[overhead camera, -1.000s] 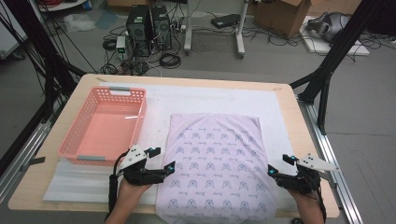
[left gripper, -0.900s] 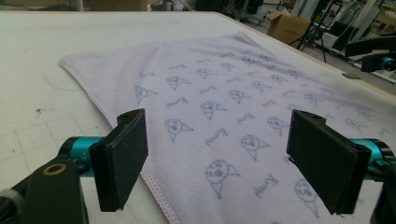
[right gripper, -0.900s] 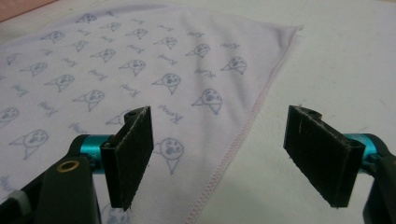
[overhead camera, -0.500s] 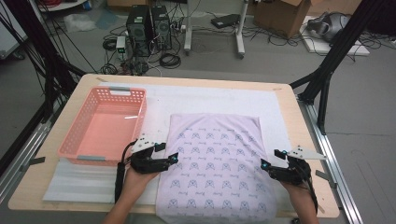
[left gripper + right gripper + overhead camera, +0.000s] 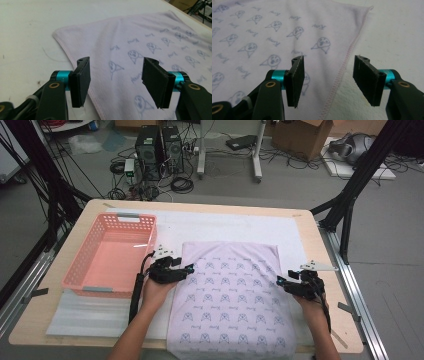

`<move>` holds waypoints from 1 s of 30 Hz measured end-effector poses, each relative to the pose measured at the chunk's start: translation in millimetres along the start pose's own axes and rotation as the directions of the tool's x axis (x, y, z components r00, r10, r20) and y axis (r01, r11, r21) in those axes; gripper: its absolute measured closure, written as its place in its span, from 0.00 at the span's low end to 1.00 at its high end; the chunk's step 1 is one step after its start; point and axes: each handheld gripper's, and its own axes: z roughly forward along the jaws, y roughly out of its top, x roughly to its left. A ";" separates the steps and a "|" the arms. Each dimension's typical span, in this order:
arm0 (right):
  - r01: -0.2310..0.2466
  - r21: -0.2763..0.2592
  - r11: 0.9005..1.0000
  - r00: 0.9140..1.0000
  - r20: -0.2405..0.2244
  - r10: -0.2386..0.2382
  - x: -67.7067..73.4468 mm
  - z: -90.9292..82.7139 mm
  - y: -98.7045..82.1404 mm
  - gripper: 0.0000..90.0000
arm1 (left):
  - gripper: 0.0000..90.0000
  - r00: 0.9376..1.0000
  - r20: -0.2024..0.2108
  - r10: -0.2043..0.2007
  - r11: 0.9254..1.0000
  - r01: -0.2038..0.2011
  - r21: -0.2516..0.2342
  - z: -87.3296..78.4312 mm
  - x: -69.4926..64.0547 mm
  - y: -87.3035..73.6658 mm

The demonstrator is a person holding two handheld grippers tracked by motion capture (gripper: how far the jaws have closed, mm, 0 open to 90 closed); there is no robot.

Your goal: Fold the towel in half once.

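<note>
1. Spread flat on the white mat of the worktop, right of the pink basket: a pale lilac towel printed with small cartoon faces, its near edge reaching the near edge of the worktop.
2. Likely light, soft and limp; no stiffness to help, so bound to sag and drape once lifted, and apt to slide on the mat if dragged rather than pinched.
3. Nothing fragile here; main risks judged to be a grip on only the top fuzz of the weave, or an uneven lift from the two sides.
4. Left gripper at the towel's left edge, about halfway along; in the left gripper view fingers half apart, just been closing, straddling the stitched hem without pressing on it.
5. Right gripper at the right edge, roughly opposite; in the right gripper view fingers likewise half apart and just been closing, hem running between them, cloth not yet pinched.
6. Best hold, by this reading: the hemmed side edges, thicker and firmer than the field, taken at matching points left and right.
7. Worth sliding one finger under the hem before closing.
</note>
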 end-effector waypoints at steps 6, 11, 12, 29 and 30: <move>-0.003 0.033 0.999 1.000 0.009 0.002 -5.5 9.8 4.2 0.48 | 0.54 0.999 -0.053 -0.013 0.998 0.017 0.066 15.7 7.2 -0.4; -0.003 0.071 0.997 1.000 0.030 0.001 -10.2 22.4 13.3 0.51 | 0.53 0.998 -0.067 0.006 0.994 0.001 0.106 20.2 7.2 -2.6; 0.000 0.086 0.996 0.999 0.033 -0.003 -9.7 26.2 14.6 0.52 | 0.56 0.996 -0.079 0.029 0.994 -0.020 0.112 20.3 6.1 -2.6; 0.056 0.107 0.993 0.991 0.118 -0.068 -11.9 33.6 34.8 0.97 | 0.96 0.981 -0.187 0.049 0.994 -0.030 0.106 14.6 5.1 25.0; 0.060 0.096 0.994 0.990 0.126 -0.071 -12.7 33.3 38.2 0.97 | 0.96 0.981 -0.191 0.040 0.996 -0.023 0.090 14.7 5.8 28.8</move>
